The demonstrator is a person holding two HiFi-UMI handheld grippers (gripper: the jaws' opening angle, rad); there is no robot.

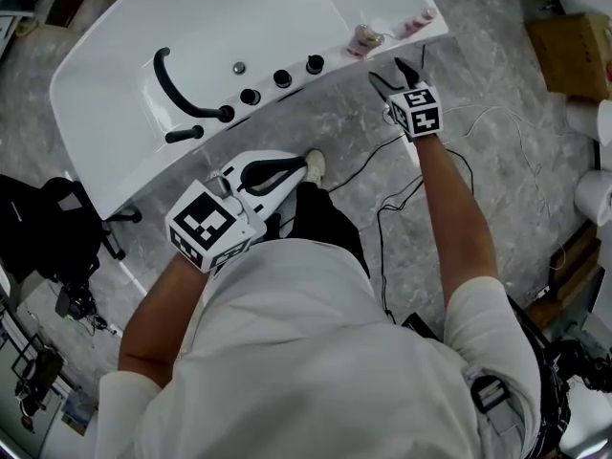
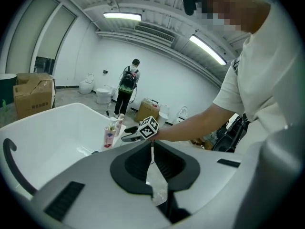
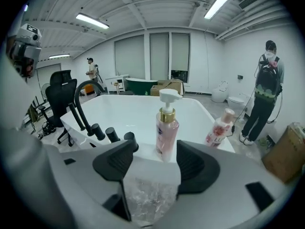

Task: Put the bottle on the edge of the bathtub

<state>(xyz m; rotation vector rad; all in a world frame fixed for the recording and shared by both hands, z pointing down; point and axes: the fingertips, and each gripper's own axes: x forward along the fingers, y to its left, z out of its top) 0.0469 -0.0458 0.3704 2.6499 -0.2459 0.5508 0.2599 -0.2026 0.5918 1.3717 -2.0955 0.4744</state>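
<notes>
Grey marbled floor [image 1: 497,113] runs round a white bathtub [image 1: 96,113], with black cables [image 1: 402,199] trailing over it and a cardboard box [image 1: 569,51] off to one side. Along the tub's near rim stand a curved black faucet [image 1: 177,89] and a row of round black knobs [image 1: 282,77].

Further along that same rim, near the tub's corner, the pump bottle [image 3: 167,128] stands upright, filled with pink liquid, with a gold collar under its white pump. It rests on the edge by itself and nothing grips it. A second bottle [image 3: 220,128] with a pink cap stands right at the corner, a little apart from the first.

From where I stand, the right tool [image 1: 394,75] hangs just short of the rim and points at the pump bottle. Its jaws are spread wide and hold nothing. The bottle stands beyond their tips, clear of both pads.

The left tool [image 1: 304,165] is held low over the floor, well back from the tub's edge, its jaw tips brought together with nothing caught between them.

Across the room a person [image 3: 267,94] wearing a backpack stands facing away.
</notes>
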